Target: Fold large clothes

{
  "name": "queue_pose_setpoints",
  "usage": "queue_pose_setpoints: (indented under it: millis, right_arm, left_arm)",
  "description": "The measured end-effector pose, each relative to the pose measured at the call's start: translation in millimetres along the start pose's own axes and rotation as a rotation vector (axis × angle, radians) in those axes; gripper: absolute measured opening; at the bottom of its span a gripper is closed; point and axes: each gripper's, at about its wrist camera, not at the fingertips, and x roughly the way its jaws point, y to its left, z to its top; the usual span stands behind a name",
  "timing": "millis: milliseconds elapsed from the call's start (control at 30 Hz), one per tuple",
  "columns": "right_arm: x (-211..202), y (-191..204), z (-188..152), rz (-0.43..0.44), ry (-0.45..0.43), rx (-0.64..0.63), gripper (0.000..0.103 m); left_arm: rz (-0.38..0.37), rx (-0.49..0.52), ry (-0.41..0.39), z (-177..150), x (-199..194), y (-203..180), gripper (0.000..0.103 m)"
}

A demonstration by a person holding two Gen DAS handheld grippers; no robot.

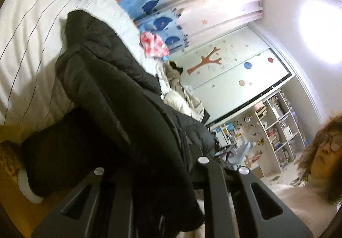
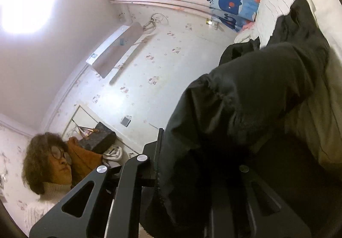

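both the left gripper and right gripper clench the black coat over the bed.

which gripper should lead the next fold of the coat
Probably left. The left gripper faces the coat laid along the bed, so its path shows. The right gripper has fabric bunched over its view.

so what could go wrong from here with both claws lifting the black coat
1. The coat is bulky and drapes over both claws, left and right, hiding the fingertips. How much fabric each holds cannot be seen, so a grip may slip and the coat drop.
2. Much of it hangs off the bed edge; its weight could drag it floorward.
3. Other clothes lie close beside it on the bed and might get swept into the fold.
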Motion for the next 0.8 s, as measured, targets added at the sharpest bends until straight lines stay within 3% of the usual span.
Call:
queue_pose_setpoints:
  millis: [133,233,400,700,800]
  right_arm:
    - [-10.2,-27.0,-22.0,-0.055,0.016,0.109,0.015]
    - [-28.9,-38.7,-27.9,-0.025,0.003,0.137,0.015]
    - [-24.1,-34.7,-6.5,0.046,-0.031,0.099,0.015]
    - [-15.0,-41.7,40.5,0.042,-0.125,0.087,0.017]
    - [-5.5,-47.3,65.4,0.011,-0.171,0.103,0.017]
  left_arm:
    - [0.090,-0.140,0.059,-13.0,2.2,41.9,0.016]
    - [0.072,-0.179,0.027,-17.4,1.6,51.3,0.016]
    - [0.046,-0.103,-0.067,13.3,4.6,26.0,0.016]
    - [0.303,0.139,-0.197,90.9,44.4,-23.6,0.016]
    - [0.308,0.146,-0.268,117.6,58.9,-23.5,0.016]
